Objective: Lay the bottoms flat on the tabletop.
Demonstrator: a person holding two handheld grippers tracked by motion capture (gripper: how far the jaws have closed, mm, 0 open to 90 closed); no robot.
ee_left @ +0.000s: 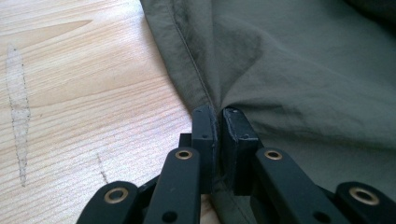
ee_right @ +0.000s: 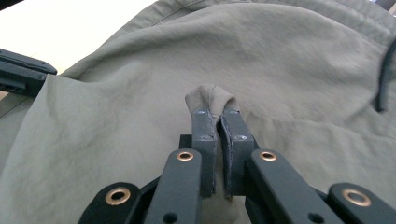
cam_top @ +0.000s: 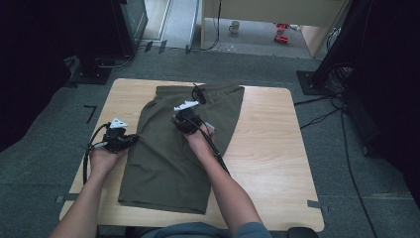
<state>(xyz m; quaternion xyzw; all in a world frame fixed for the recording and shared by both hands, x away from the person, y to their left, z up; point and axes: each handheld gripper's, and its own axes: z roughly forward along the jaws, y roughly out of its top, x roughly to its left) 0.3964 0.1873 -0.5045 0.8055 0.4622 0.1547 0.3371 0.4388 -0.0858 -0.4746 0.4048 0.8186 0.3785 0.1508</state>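
Olive-green shorts (cam_top: 178, 144) spread flat across the middle of the wooden surface (cam_top: 270, 148), waistband toward the far edge, hem toward the near edge, black drawstring (cam_top: 198, 92) lying on the waistband.

Left claw (cam_top: 132, 140) at the left side seam of the shorts, about halfway along their length, held level just above the surface. Clamped tight on the seam edge in the left gripper view (ee_left: 218, 122), jaws nearly meeting with only the thin hem of cloth between them, fabric puckering out from the pinch. Bare wood to the left of the shorts there, cloth stretching away to the right.

Right claw (cam_top: 179, 120) over the upper middle of the shorts, just below the waistband and well to the right of the left claw. Pinched on a small raised fold of the cloth in the right gripper view (ee_right: 217, 119), the tuft bulging up above the pad tips, jaws all but together. Wrinkles fanning out through the shorts from that pinch. Drawstring visible at the right edge of that view (ee_right: 385, 81), beyond the fold.

Person's forearms coming in from the near edge of the surface, one hand on each gripper body, a black cable (cam_top: 215, 148) trailing back over the shorts from the right one.
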